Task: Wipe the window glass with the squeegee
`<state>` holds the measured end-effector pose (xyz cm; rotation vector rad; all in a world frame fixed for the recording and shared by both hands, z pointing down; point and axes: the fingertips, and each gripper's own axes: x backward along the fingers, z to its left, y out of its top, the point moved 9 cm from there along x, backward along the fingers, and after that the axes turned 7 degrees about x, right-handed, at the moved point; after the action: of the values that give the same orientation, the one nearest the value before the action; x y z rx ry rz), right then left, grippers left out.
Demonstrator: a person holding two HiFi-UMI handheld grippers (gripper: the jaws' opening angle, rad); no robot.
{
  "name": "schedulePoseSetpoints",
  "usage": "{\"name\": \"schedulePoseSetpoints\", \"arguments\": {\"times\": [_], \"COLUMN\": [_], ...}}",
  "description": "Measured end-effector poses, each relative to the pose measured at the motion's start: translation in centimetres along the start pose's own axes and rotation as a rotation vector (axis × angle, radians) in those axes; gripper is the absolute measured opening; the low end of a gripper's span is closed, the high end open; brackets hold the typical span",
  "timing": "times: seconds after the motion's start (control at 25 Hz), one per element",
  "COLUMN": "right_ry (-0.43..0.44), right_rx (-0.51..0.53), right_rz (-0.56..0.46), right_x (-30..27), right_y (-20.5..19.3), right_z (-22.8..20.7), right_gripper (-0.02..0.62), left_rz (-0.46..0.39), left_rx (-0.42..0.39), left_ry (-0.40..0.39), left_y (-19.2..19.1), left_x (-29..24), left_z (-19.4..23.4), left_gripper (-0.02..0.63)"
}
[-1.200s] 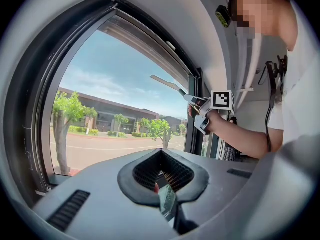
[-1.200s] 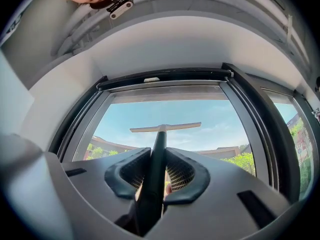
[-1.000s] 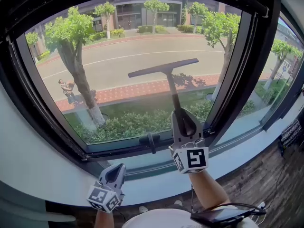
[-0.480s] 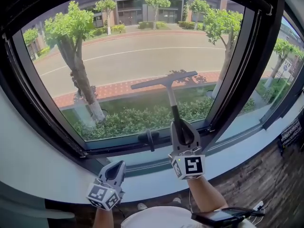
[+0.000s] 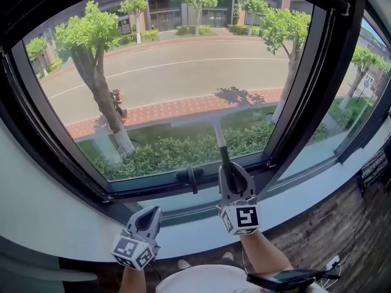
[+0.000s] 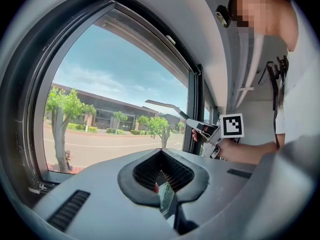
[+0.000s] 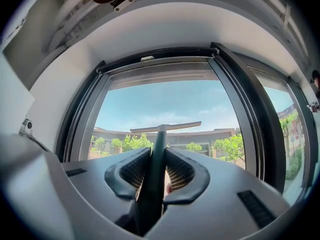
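Right gripper (image 7: 157, 170): jaws clamped on the dark green handle of the T-shaped squeegee (image 7: 159, 141). The handle runs straight up between the pads to a horizontal blade. In the head view the blade is blurred and low on the large clear window glass (image 5: 165, 72), above the black latch handle (image 5: 190, 177). Contact with the pane cannot be confirmed.

Left gripper (image 6: 162, 173): jaws together, nothing held. It hangs low over the white window sill (image 5: 55, 218), well apart from the glass and left of the right gripper.
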<state>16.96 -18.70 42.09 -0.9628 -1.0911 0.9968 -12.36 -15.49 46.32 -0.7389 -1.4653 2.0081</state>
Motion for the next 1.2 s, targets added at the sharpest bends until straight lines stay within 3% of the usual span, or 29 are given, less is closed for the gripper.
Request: {"name": "schedulePoseSetpoints", "arguments": {"times": [1.2], "right_ry": [0.003], "right_rx": [-0.057], "right_rz": [0.175], "right_x": [2.9], "right_y": [-7.2], "right_z": [1.1], "right_gripper": [0.1], "left_rz": [0.021], "left_rx": [-0.009], "left_ry": [-0.007], "left_y": [-0.2], "left_x": [-0.1], "left_z": [-0.1], "left_gripper": [0.018]}}
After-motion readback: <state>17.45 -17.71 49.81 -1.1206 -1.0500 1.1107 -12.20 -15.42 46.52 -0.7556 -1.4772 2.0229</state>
